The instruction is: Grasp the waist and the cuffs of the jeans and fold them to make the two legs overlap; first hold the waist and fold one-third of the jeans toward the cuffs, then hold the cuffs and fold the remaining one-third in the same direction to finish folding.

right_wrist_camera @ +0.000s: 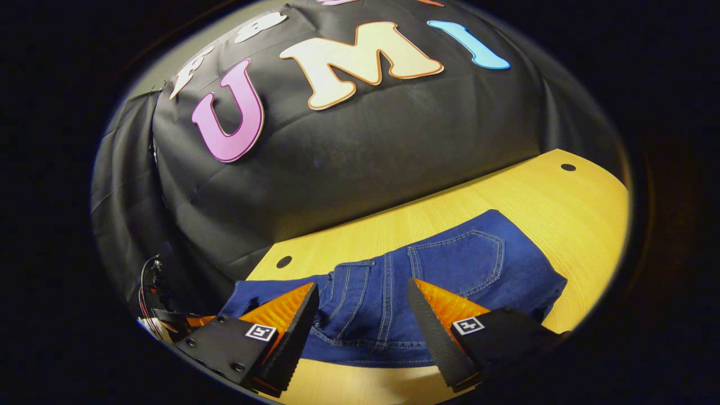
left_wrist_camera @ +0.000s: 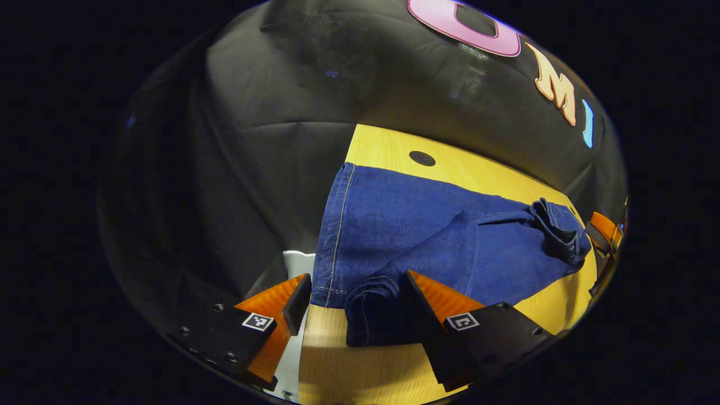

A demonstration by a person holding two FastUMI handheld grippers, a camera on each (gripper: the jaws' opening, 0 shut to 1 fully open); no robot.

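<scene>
Jeans [left_wrist_camera: 427,236], one pair, lie on the worktop [right_wrist_camera: 562,202]. Two tools hover released: left tool [left_wrist_camera: 355,306] over the cuffs [left_wrist_camera: 365,309], right tool [right_wrist_camera: 363,320] over the waist [right_wrist_camera: 365,343].

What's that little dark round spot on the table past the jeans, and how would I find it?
Start at the yellow wooden table and find the blue jeans spread across it. Just beyond their far edge, near the black cloth wall, sits a small dark round hole in the tabletop. It is flat, oval-looking and black on bare wood, unlike the stitched denim beside it.
</scene>
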